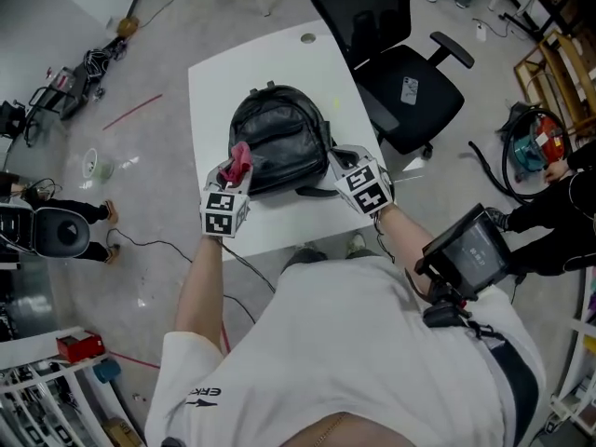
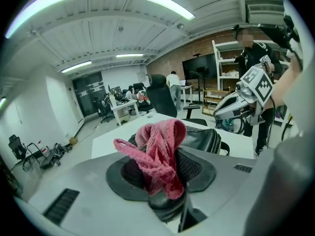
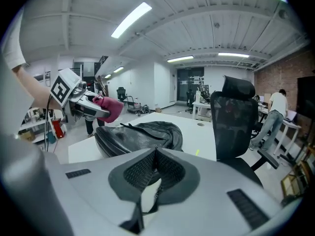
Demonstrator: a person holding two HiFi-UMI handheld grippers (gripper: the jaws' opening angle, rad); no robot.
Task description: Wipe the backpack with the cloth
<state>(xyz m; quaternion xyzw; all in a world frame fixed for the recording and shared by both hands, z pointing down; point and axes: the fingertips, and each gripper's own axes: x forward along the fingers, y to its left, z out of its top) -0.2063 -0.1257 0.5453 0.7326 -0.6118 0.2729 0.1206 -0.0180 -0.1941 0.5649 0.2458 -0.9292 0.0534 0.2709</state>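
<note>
From the head view, a black backpack (image 1: 279, 136) of creased, leather-like material is lying flat on a square white counter (image 1: 209, 87), its rounded top pointing away from the person. The left gripper (image 1: 233, 175) is pressing a bunched pink cloth (image 1: 241, 159) against the bag's near left edge. The right gripper (image 1: 345, 163) is sitting at the bag's near right corner. A black mesh-backed office chair (image 1: 391, 73) is standing just beyond the counter's right side.

In the left gripper view, the left gripper (image 2: 165, 181) is clenching the cloth (image 2: 160, 149) between its dark textured pads. The fabric is a loose terry weave, folding up out of the jaws in soft loops. The backpack (image 2: 204, 137) is showing just behind it as a low, glossy dome, with the right gripper (image 2: 246, 96) beyond.

In the right gripper view, the right gripper (image 3: 156, 154) is closing its mesh-patterned pads tip to tip, pinching a thin black strap (image 3: 158, 191) that is hanging down through the narrow slit between them. The backpack (image 3: 140, 134) is lying right ahead of the tips, wrinkled and shiny, on the counter (image 3: 197, 132). The left gripper (image 3: 81, 102) is holding the cloth (image 3: 110, 107) at its far side.
</note>
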